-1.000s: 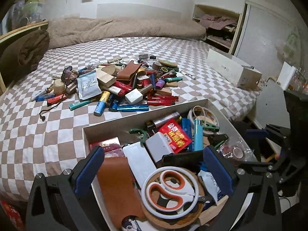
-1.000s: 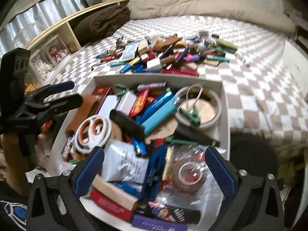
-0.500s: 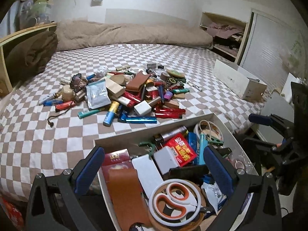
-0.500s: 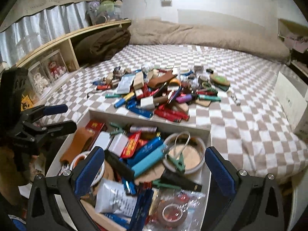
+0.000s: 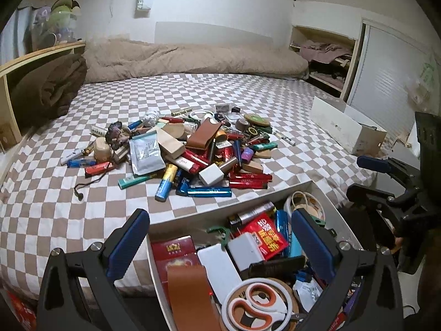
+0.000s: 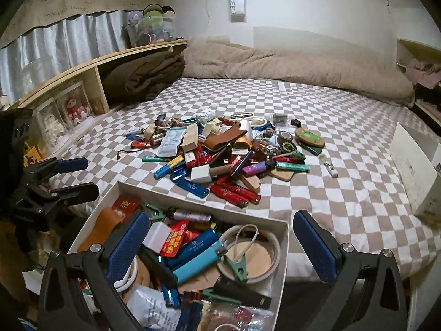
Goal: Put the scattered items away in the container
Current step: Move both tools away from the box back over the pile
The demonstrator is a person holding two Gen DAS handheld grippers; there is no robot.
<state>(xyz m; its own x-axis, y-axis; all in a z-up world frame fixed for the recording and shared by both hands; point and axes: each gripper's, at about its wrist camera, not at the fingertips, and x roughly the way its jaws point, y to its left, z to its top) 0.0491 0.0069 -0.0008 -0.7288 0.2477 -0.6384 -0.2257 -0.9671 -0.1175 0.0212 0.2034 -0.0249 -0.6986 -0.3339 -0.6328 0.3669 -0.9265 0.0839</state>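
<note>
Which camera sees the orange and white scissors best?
The left wrist view: the scissors lie in full sight near the front of the box. In the right wrist view only a white curved bit shows behind the gripper finger, maybe a handle.

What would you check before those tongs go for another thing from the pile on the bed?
1. Left tongs open, nothing held: ok.
2. Right tongs open, nothing held: ok.
3. Pile of small mixed items in plain view on the checkered bedsheet: ok.
4. White rectangular container has spare room: not ok, heaped.
5. Small white cube-shaped box sits free at the pile's near edge: ok.
</note>
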